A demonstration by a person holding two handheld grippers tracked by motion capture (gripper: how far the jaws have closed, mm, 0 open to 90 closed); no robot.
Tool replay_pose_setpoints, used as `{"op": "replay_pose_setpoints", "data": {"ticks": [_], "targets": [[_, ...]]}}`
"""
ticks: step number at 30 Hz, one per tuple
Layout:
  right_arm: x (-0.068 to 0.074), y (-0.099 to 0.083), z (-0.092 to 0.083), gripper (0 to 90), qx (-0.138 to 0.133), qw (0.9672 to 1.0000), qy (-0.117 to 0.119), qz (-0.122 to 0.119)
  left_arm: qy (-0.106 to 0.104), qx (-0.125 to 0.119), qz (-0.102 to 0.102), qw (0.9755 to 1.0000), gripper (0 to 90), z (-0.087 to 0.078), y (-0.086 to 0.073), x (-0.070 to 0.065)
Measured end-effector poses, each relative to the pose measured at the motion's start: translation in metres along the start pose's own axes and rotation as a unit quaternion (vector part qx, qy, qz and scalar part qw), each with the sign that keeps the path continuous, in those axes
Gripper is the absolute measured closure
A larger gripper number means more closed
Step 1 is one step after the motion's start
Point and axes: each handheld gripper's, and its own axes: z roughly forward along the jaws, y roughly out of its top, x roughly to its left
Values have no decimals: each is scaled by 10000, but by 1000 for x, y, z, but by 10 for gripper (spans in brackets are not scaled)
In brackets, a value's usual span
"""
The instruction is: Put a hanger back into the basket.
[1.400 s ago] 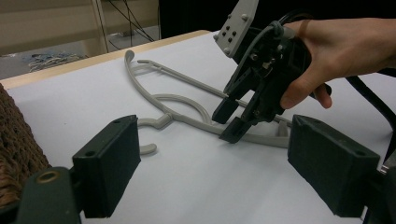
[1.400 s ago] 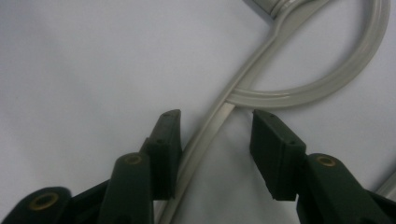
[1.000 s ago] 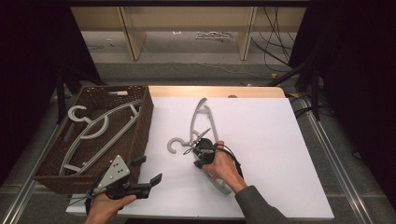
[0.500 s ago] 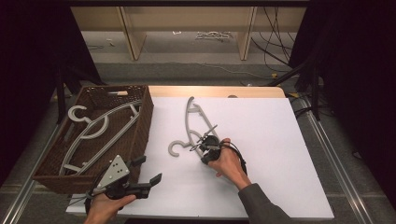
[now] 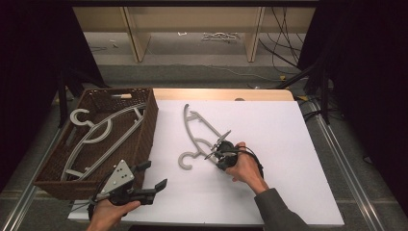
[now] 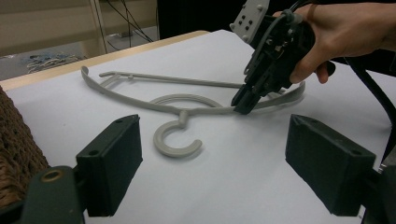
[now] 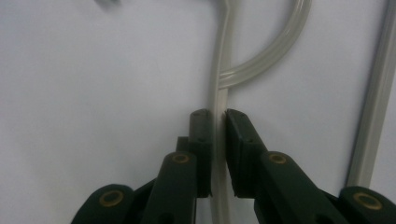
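The right gripper [image 5: 217,150] has just been closing and now pinches the hanger [image 5: 199,132] by its shoulder bar, mid-sheet on the white table [image 5: 288,144]. The left gripper [image 5: 153,177], at seven o'clock, gapes with nothing in it. The basket [image 5: 149,115], at nine o'clock, already holds what looks like two hangers [image 5: 96,137], overlapped; one hanger remains to move.

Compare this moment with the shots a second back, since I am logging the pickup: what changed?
The right gripper has been closing its jaws and now clamps the grey hanger's arm beside the hook. Hand and hanger have slid toward the table's far left, the hanger swinging a little. The left gripper stayed open and still, and the basket with its hangers stayed put.
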Motion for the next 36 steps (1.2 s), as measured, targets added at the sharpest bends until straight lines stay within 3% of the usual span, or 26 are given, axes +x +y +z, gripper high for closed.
{"op": "replay_pose_setpoints", "data": {"ticks": [2, 3, 4, 9, 14, 16, 23, 30, 33, 36], "targets": [[-1, -5, -5, 817, -55, 10000, 56, -54, -10, 0, -63, 10000, 188, 1, 0, -1], [-1, -7, -8, 817, -84, 9999, 59, -80, -16, 6, 47, 10000, 190, 1, 0, -1], [0, -9, -11, 817, -98, 9998, 90, -128, -11, 13, 6, 10000, 194, 2, 1, -1], [2, -17, -26, 819, -245, 9992, 145, -296, -154, 33, 238, 9996, 220, 17, 7, -2], [4, -24, -41, 821, -411, 9984, 168, -350, -139, 119, 430, 9989, 239, 25, 16, -1], [4, -27, -49, 823, -530, 9976, 148, -429, -141, 159, 647, 9977, 239, 30, 21, 2], [2, -40, -73, 825, -748, 9961, 211, -413, -105, 495, 735, 9960, 240, 54, 22, -3], [5, -48, -84, 826, -964, 9939, 318, -439, -146, 647, 878, 9939, 240, 75, 28, -10], [5, -50, -88, 825, -1032, 9933, 344, -395, -221, 801, 991, 9916, 242, 87, 28, -12], [4, -53, -93, 826, -1056, 9928, 393, -401, -120, 970, 1022, 9899, 246, 101, 25, -10]]}}
